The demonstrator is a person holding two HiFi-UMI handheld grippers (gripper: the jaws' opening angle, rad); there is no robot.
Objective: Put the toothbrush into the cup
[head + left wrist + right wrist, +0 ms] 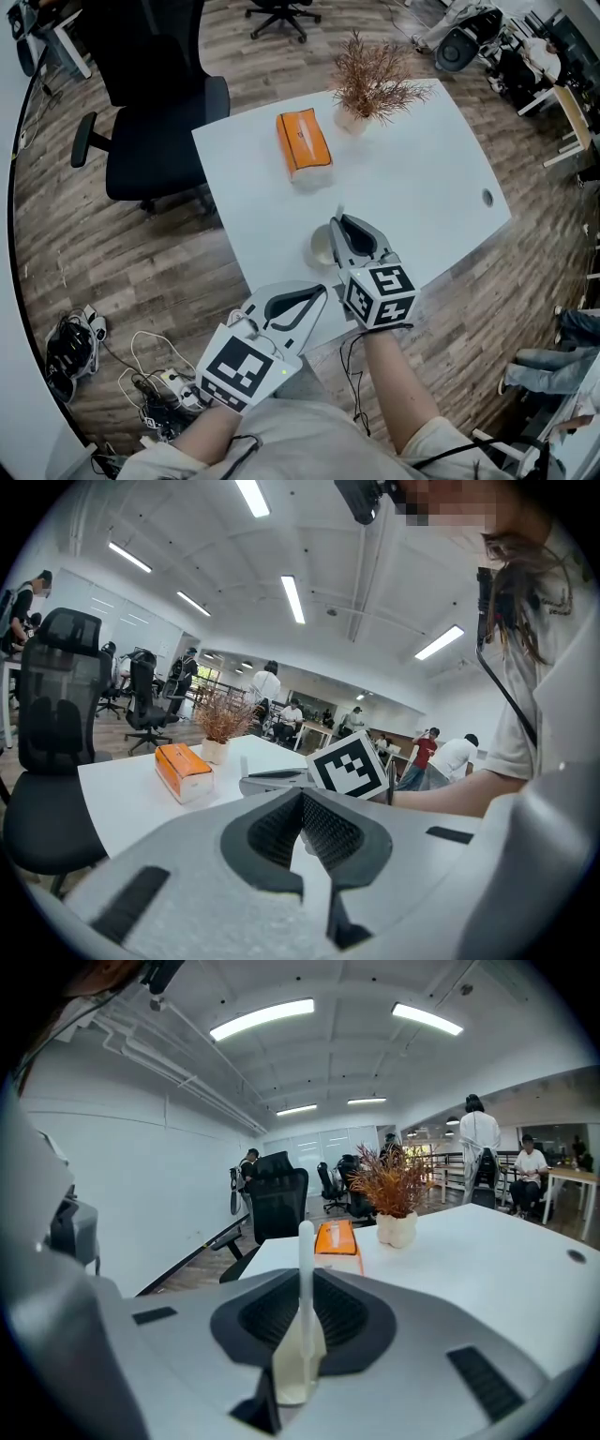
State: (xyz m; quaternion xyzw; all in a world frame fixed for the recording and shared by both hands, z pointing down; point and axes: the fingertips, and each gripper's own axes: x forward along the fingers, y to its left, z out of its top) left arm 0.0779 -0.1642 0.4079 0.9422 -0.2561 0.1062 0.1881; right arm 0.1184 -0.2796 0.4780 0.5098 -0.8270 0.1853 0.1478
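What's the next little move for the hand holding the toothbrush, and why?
Probably ease the right gripper slightly left, over the cup, then tip the brush down. Its jaws are shut on the toothbrush, which sticks out past their tips, and the cup sits just beside the gripper, not yet under the brush.

The white tabletop point(441, 178) lies bare across its whole right half, open room for any reach. Toward the far side stand an orange rectangular tissue box point(303, 142) and a dried brown plant in a pale pot point(372, 84), apart, with a gap between them. The right gripper point(341, 223) hangs over the pale round cup point(322, 251), closing off its near side. A black office chair point(155, 103) crowds the table's far-left corner.
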